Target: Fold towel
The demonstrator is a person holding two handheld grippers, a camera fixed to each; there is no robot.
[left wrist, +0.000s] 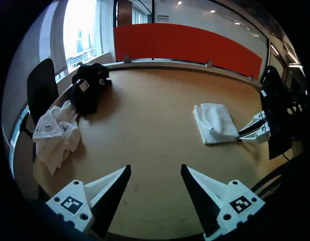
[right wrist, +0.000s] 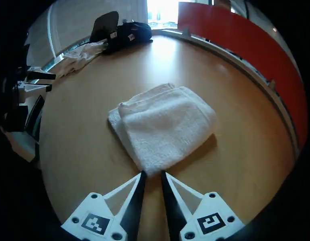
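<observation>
Wooden table [left wrist: 147,112] under everything. Folded white towel [right wrist: 167,120] lies flat on it. Black bag [left wrist: 90,86] and white clothes heap [left wrist: 56,134] sit well apart from the towel. Your left gripper [left wrist: 156,168]: jaws spread wide, well away from the towel. Your right gripper [right wrist: 152,173]: fingers nearly together at the towel's near corner; can't tell if they pinch it.

A broad, light-brown wooden counter [left wrist: 155,120] with a curved edge takes up most of the room. Along its far side stands a long red partition panel [left wrist: 187,42], with a pale wall and small glowing ceiling lights [left wrist: 179,3] beyond it. In the left gripper view, a tall bright window [left wrist: 80,32] lets in daylight at the left, and a black office chair [left wrist: 41,86] stands beside the counter below it.
</observation>
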